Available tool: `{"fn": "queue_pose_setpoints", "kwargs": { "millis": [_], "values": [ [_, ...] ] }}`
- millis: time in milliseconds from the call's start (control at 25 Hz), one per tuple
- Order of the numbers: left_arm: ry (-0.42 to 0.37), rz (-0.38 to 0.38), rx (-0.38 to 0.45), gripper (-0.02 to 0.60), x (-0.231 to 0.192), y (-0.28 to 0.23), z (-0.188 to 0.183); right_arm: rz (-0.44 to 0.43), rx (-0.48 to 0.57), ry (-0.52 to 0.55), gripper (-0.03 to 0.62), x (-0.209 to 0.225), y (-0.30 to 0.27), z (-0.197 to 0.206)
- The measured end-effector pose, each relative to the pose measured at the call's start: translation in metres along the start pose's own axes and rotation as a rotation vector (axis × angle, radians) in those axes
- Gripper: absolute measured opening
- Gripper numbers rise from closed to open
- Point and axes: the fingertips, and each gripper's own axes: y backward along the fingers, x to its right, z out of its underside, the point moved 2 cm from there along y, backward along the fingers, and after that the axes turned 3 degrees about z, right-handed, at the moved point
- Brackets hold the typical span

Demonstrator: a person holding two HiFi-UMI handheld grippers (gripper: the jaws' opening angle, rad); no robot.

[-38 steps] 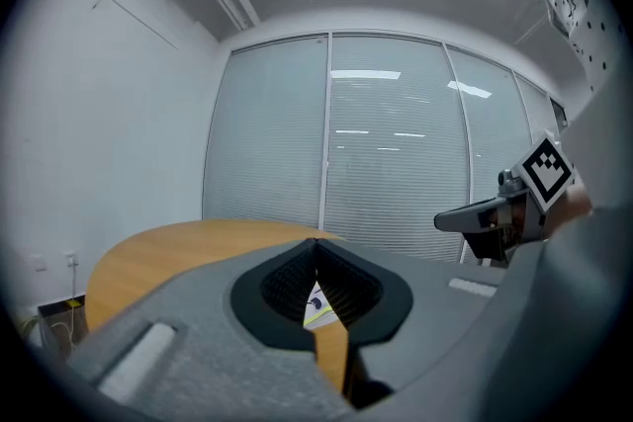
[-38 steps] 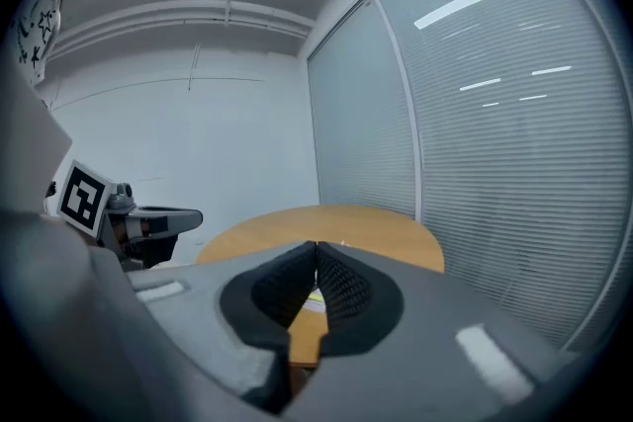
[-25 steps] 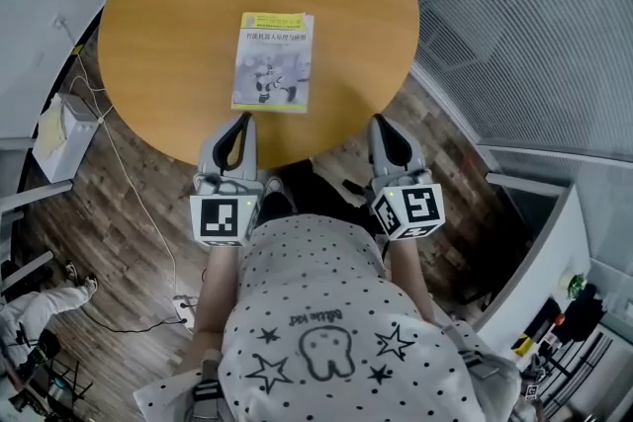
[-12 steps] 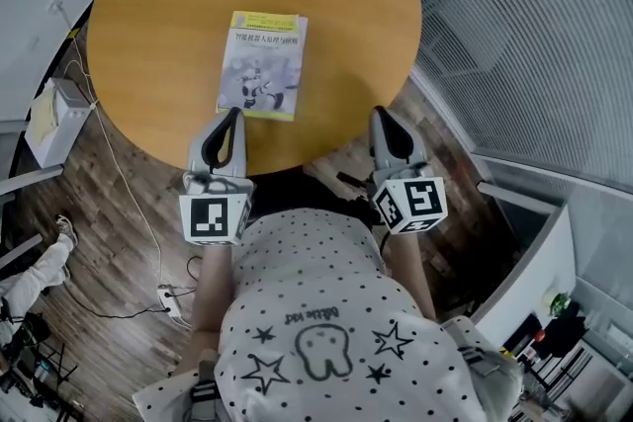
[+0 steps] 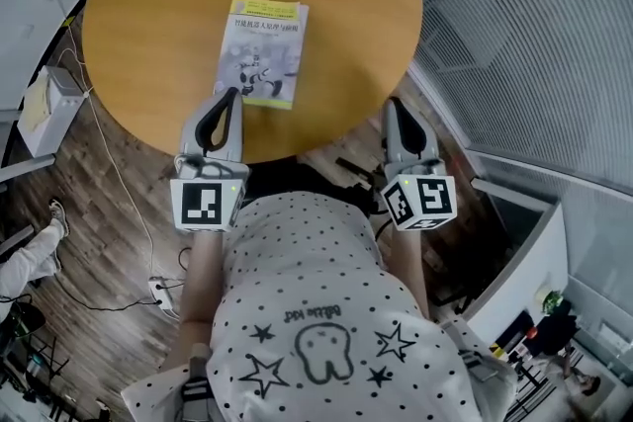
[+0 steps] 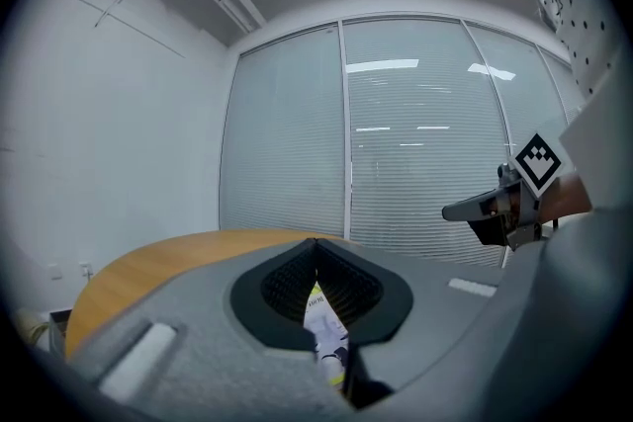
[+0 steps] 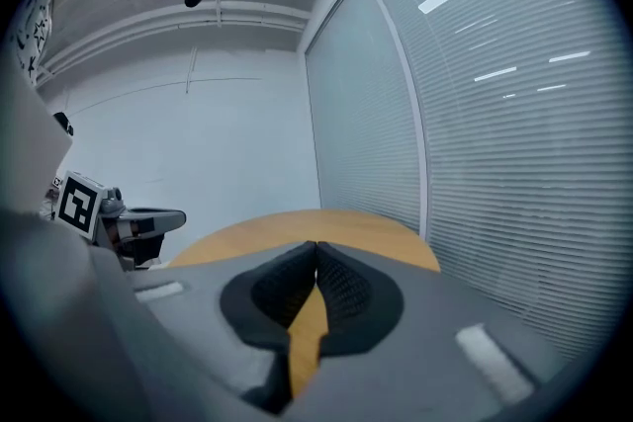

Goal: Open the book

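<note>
The book [image 5: 262, 51] lies closed and face up on the round wooden bench [image 5: 336, 5], on the half nearer the person and a little left of the bench's middle, its spine side to the left as seen from the head view.

It looks like a thin paperback: probably light, with a bendy cover and a smooth, likely slippery face, so it would slide on the bench if pushed from one side only. The free right edge of the cover is the place to lift. The spine side wants pinning down meanwhile.

The left gripper [image 5: 233, 93] hangs over the bench's near edge with its jaws pressed together on nothing, the tip at the book's near-left corner; whether it touches I cannot tell. The right gripper [image 5: 394, 102] is at the bench's near-right rim, jaws likewise together and empty.

A yellow band tops the cover, with a line of dark Chinese characters below, too small to read. Under it is a grey picture.
</note>
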Motion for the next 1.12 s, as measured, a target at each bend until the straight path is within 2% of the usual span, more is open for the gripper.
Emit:
{"fn": "queue_pose_setpoints", "kwargs": {
  "millis": [680,960,1120],
  "values": [
    [-0.038,-0.016,0.016,0.007,0.004,0.007,0.005,0.009,0.041,-0.024,0.005,0.002,0.013,0.004],
    [-0.092,-0.001,0.01,0.008,0.008,0.004,0.007,0.012,0.043,-0.036,0.005,0.006,0.014,0.006],
    [-0.149,0.039,-0.021,0.008,0.014,-0.001,0.014,0.014,0.037,-0.045,0.005,0.007,0.015,0.009]
  ]
}}
